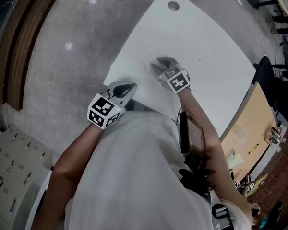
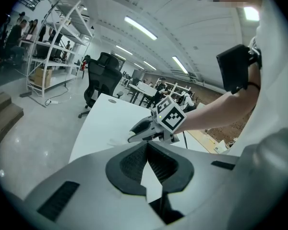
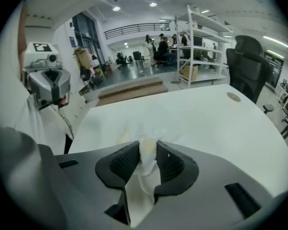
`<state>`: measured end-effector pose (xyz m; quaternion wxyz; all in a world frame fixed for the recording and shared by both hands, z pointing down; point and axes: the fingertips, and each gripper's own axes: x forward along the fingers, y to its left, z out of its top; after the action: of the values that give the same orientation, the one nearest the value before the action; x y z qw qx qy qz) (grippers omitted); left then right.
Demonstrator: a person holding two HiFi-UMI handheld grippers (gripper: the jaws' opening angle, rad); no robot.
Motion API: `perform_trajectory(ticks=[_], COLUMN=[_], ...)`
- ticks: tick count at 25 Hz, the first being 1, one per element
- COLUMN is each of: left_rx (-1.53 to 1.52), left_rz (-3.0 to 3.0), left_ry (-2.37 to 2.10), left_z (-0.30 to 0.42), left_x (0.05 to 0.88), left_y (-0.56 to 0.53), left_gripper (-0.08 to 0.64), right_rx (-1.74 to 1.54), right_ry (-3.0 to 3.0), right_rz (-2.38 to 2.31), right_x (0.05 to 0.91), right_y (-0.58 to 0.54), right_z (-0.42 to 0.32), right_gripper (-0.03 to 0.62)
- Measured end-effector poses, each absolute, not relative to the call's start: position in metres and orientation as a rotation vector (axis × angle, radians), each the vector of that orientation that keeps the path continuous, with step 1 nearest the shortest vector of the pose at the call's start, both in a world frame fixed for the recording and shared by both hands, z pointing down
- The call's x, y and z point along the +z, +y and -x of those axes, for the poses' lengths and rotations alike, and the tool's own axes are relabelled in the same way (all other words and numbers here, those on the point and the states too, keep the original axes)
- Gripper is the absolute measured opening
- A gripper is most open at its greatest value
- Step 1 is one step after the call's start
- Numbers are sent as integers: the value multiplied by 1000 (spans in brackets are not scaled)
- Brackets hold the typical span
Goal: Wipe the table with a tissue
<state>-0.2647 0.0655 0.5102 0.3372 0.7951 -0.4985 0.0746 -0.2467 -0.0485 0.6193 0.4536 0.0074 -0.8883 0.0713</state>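
My right gripper points steeply down at the white table, near its front edge. In the right gripper view its jaws are shut on a crumpled white tissue, whose lower end spreads on the tabletop. The left gripper view shows that same gripper from the side, tip at the table. My left gripper hovers at the table's near-left edge, apart from the tissue. Its pads meet at the tip with nothing between them.
A round cable grommet sits at the table's far end. A black office chair and white shelving stand beyond the table. A wooden desk with small items adjoins on the right. Grey floor lies to the left.
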Motion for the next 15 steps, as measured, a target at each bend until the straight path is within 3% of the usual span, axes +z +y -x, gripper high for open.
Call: perform_trajectory(ticks=[8, 15], left_rx=[226, 237], left_rz=[-2119, -2153], left_ry=[-1216, -1156], left_z=[235, 199], left_x=[512, 509], left_y=[57, 40], left_gripper=[6, 6], right_rx=[192, 345], right_ry=[-2147, -2199], right_rz=[-18, -595], right_x=[620, 602], right_y=[-32, -113], right_z=[177, 58], right_gripper=[107, 109])
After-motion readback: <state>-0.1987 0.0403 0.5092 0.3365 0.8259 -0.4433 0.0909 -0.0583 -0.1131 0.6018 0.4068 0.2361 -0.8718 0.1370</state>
